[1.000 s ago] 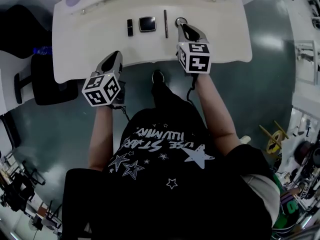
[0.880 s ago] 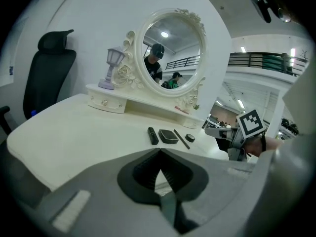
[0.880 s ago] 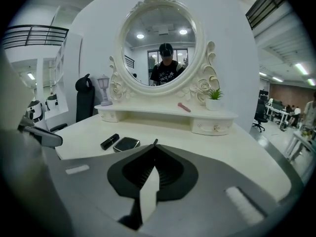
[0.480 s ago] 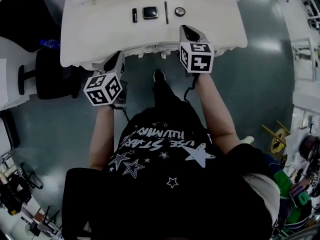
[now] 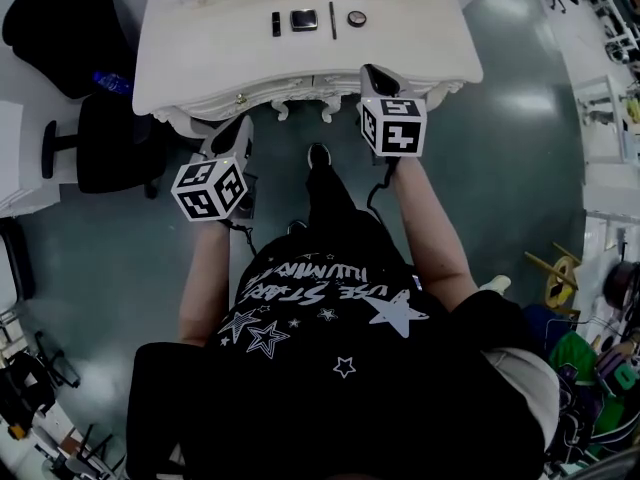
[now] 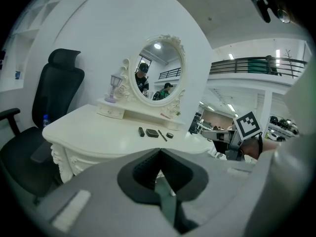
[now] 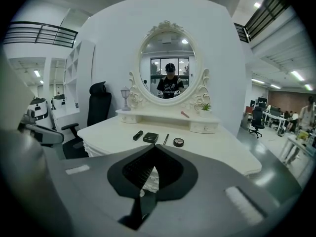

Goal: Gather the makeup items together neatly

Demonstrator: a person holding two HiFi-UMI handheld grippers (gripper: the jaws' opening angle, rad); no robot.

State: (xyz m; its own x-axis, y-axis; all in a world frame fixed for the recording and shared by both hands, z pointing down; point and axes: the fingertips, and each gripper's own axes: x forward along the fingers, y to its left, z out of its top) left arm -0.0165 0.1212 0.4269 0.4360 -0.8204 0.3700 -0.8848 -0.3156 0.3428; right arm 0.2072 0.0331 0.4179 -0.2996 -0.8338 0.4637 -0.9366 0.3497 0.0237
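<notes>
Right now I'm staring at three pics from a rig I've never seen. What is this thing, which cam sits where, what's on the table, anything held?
There is no robot here: a person holds a pair of hand-operated tongs in each hand. The top-down picture comes from a camera on the person's head. The other two come from cameras riding on each tool, looking along its jaws. The left tongs and the right tongs are both shut and empty, held short of the white dressing table. On the table, in a row, lie a dark tube, a square compact, a thin pencil and a round compact. An oval mirror stands behind them.
</notes>
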